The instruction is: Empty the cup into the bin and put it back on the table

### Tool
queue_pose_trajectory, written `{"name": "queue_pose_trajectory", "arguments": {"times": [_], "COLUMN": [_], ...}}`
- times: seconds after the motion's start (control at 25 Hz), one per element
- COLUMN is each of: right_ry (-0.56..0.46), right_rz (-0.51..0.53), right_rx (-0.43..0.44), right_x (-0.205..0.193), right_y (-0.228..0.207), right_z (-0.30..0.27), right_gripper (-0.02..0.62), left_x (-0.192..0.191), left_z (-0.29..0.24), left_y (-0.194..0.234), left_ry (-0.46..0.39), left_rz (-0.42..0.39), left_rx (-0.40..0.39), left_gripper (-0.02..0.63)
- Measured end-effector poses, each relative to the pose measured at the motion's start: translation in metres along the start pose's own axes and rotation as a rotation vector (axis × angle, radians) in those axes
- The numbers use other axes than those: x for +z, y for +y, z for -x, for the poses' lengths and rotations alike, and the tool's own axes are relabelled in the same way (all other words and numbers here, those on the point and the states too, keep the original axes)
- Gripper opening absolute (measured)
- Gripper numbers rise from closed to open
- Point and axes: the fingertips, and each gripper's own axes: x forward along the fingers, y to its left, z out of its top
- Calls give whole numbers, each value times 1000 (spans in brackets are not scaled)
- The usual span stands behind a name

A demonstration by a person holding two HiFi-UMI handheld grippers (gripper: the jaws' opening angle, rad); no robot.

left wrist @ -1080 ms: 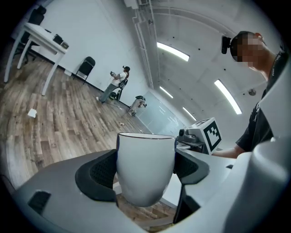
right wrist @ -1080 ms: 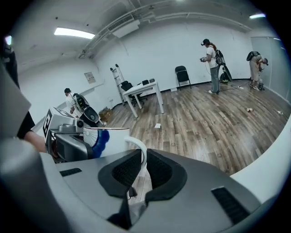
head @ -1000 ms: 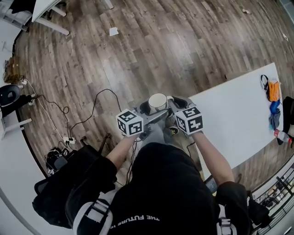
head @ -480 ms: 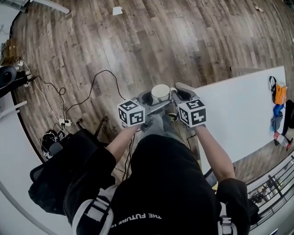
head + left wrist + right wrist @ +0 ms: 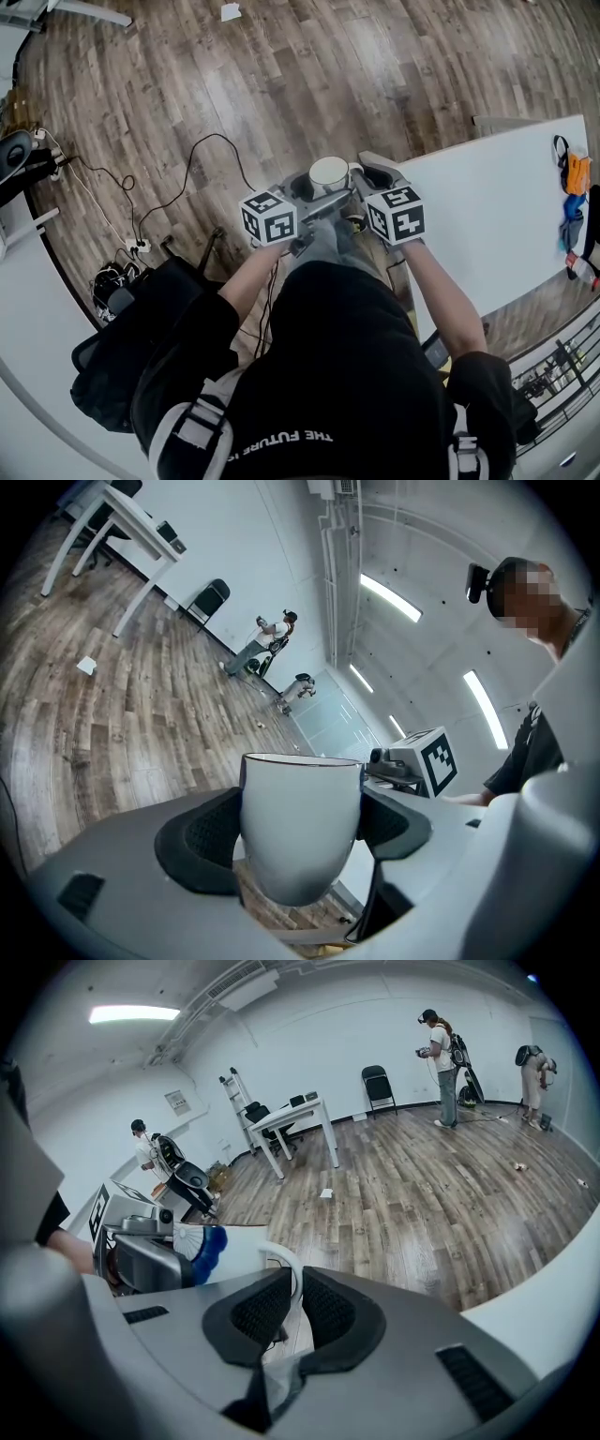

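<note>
Left tool grasps the cup, right tool is clenched on its handle. Both holds stay unchanged and the cup remains upright beside the bench corner, so no pouring seems under way.

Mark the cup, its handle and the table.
cup (image 5: pixel 300 832), left gripper view, middle of its white body.
handle (image 5: pixel 291 1258), right gripper view, top of the white loop.
table (image 5: pixel 487 216), head view, bare white top.
</note>
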Motion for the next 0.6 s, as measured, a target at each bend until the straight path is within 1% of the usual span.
{"name": "queue_pose_trajectory", "arguments": {"times": [0.28, 0.6], "right_ry": [4, 4], "right_rz": [-6, -10], "right_rx": [3, 8], "right_x": [4, 1], "right_y": [-6, -6], "right_z": [-2, -5], "right_gripper": [46, 46], "left_x": [5, 2], "left_z": [-5, -5], "left_y": [3, 5], "left_ry": [7, 11], "left_rz": [6, 4], "left_rx": [3, 10], "left_gripper": [379, 379]}}
